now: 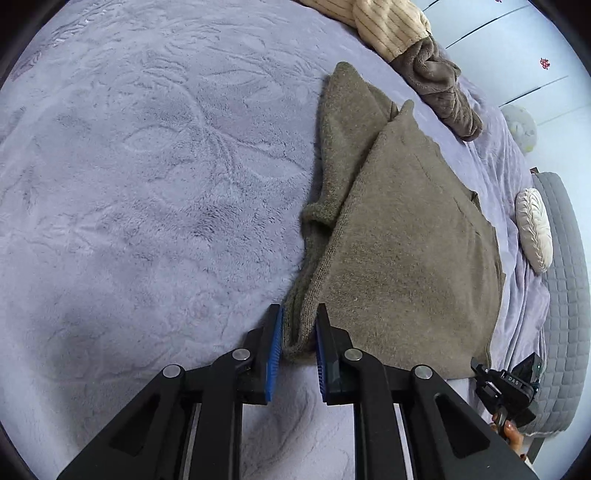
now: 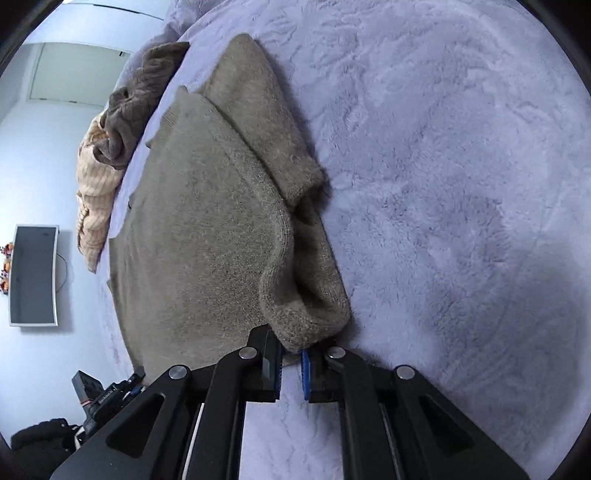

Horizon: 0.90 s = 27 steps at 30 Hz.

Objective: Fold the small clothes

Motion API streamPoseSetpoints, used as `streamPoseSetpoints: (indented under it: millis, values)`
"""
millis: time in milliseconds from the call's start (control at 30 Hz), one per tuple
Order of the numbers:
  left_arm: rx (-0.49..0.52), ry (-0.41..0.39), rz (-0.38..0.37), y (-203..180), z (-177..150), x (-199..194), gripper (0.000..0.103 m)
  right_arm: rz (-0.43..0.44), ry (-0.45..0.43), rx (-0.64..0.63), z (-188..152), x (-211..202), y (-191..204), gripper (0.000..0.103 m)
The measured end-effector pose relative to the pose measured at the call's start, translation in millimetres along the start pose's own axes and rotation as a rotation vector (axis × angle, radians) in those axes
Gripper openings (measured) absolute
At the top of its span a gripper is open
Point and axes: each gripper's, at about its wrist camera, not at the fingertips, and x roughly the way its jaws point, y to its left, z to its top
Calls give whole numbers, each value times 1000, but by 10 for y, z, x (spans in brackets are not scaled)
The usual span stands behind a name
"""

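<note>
Lavender plush blanket (image 1: 147, 184), round cream cushion (image 1: 534, 230) (pleated), wall-mounted screen (image 2: 33, 275), grey quilted headboard (image 1: 569, 295).

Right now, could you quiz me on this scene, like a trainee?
1. True or false: the fingers of the left gripper clamp an edge of the grey-brown sweater.
2. What does the right gripper pinch? A) the sweater's hem B) the round white cushion C) the cream ribbed garment
3. What colour is the plush blanket?

Key: 1 true; 2 A; 3 lilac.
</note>
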Motion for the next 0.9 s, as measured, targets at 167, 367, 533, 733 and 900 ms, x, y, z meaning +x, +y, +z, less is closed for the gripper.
streamPoseSetpoints:
  millis: [167, 367, 533, 733, 900]
  values:
    - [46, -17, 76, 4, -27, -190, 19, -4, -6, -5, -39, -21, 29, 8]
    - [59, -2, 136, 46, -82, -303, 19, -19, 20, 4, -187, -171, 188, 13]
    - [107, 19, 186, -43, -139, -288, 19, 33, 94, -56, -484, -149, 553, 13]
    - [152, -30, 228, -125, -224, -398, 102, 57, 197, -134, -860, 203, 1039, 48]
    - [119, -25, 231, -38, -220, -426, 102, 83, 272, -190, -1110, 471, 1378, 58]
